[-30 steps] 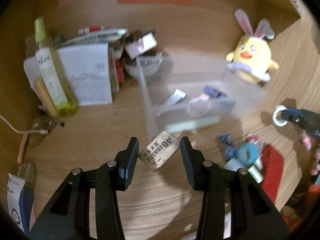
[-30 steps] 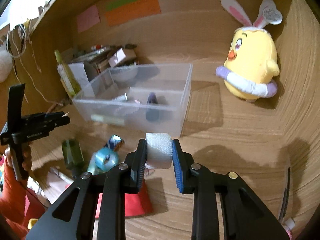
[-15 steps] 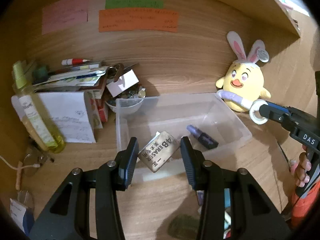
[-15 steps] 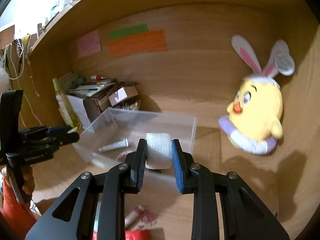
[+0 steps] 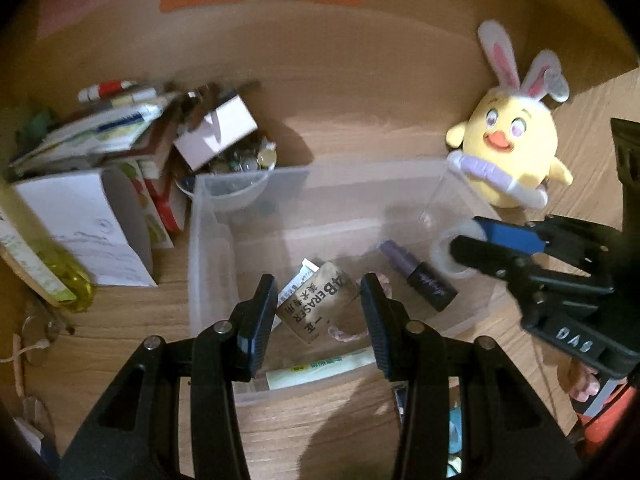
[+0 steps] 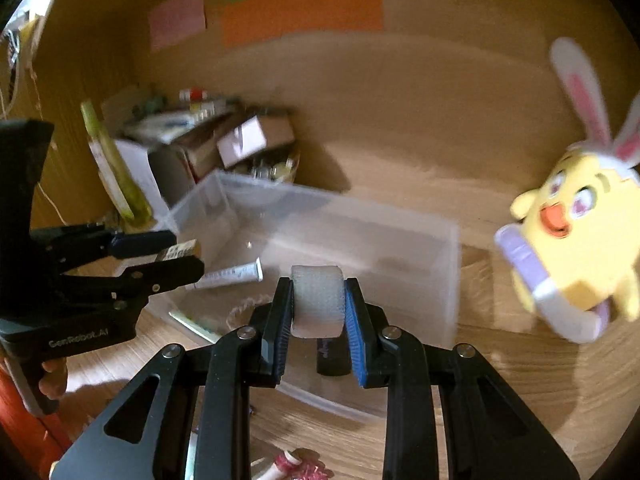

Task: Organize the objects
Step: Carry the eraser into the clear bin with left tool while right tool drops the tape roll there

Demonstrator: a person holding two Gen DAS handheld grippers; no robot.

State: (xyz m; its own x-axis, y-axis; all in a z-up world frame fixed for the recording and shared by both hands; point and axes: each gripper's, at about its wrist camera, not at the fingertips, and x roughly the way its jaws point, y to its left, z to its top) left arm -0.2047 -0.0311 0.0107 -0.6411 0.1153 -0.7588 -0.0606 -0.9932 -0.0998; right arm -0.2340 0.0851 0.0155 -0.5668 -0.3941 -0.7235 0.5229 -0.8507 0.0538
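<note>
My left gripper [image 5: 318, 314] is shut on a tan "4B ERASER" block [image 5: 320, 306] and hangs over the near left part of a clear plastic bin [image 5: 192, 240]. In the bin lie a purple tube [image 5: 418, 282], a white tube [image 5: 298, 290], a pale green tube [image 5: 320, 368] and a pink cord [image 5: 344, 332]. My right gripper [image 6: 318, 308] is shut on a white tape roll [image 6: 318, 300] above the bin [image 6: 454, 264]. Each gripper shows in the other's view: the right gripper [image 5: 466, 246] with its tape roll [image 5: 442, 254], the left gripper [image 6: 172, 258] with the eraser [image 6: 180, 250].
A yellow bunny-eared plush chick [image 5: 512, 152] sits right of the bin. Left of it are stacked boxes and papers [image 5: 100, 140], a bowl of small items [image 5: 240, 184] and a yellow-green bottle [image 5: 48, 276]. Coloured notes [image 6: 300, 10] hang on the back wall. Small clutter [image 6: 296, 468] lies in front.
Both grippers have travelled forward over the bin, each keeping its object. The right gripper has drawn in close beside the left, above the bin's right side.
</note>
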